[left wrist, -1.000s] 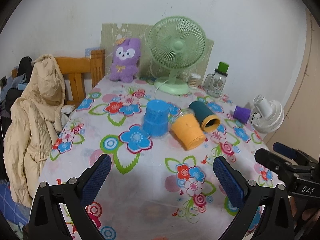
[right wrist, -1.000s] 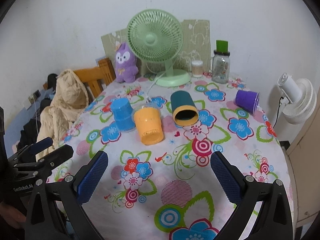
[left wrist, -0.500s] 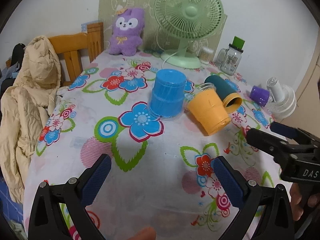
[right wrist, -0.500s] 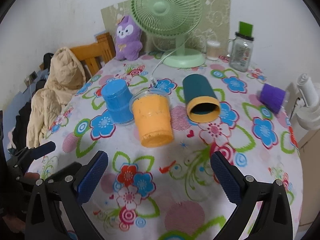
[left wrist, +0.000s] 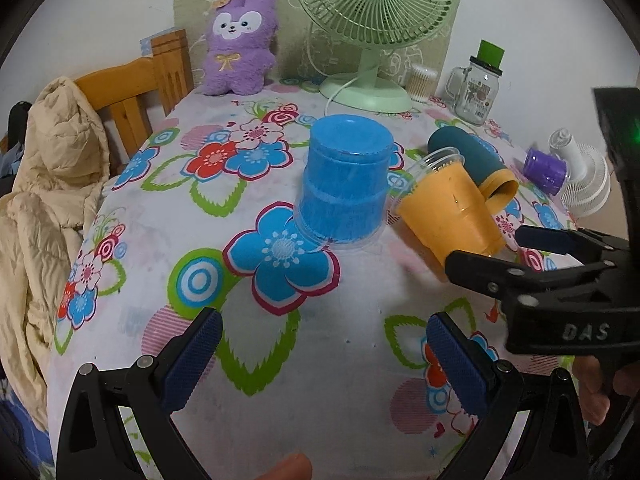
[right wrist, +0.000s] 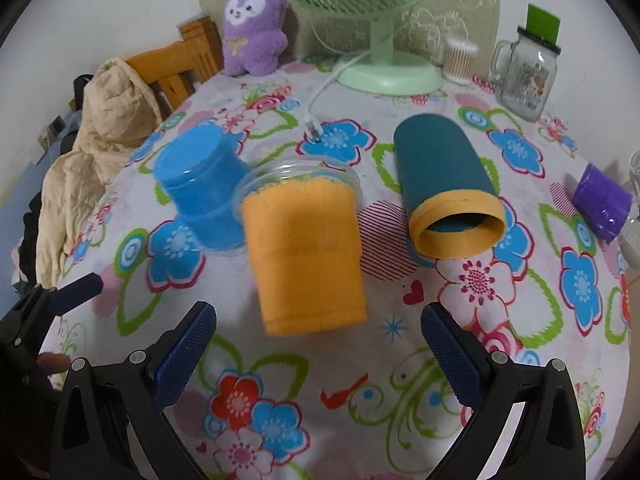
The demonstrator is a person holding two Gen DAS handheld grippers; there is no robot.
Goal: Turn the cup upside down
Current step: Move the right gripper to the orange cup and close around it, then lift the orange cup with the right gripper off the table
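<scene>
A blue cup (left wrist: 344,184) stands upside down on the floral tablecloth; it also shows in the right wrist view (right wrist: 204,192). An orange cup (right wrist: 306,256) lies on its side beside it, also seen in the left wrist view (left wrist: 448,208). A teal cup with an orange rim (right wrist: 444,184) lies on its side to the right. A purple cup (right wrist: 602,202) lies further right. My right gripper (right wrist: 318,336) is open, just short of the orange cup. My left gripper (left wrist: 322,344) is open and empty, in front of the blue cup.
A green fan (left wrist: 376,20), a purple plush toy (left wrist: 238,60), a cotton swab jar (right wrist: 460,60) and a glass mug jar (right wrist: 528,76) stand at the back. A wooden chair with a beige jacket (left wrist: 48,184) is at the left. A small white fan (left wrist: 584,184) is at the right edge.
Both grippers have moved forward toward the cups. The right gripper has closed in on the orange cup. The cups have not moved.
</scene>
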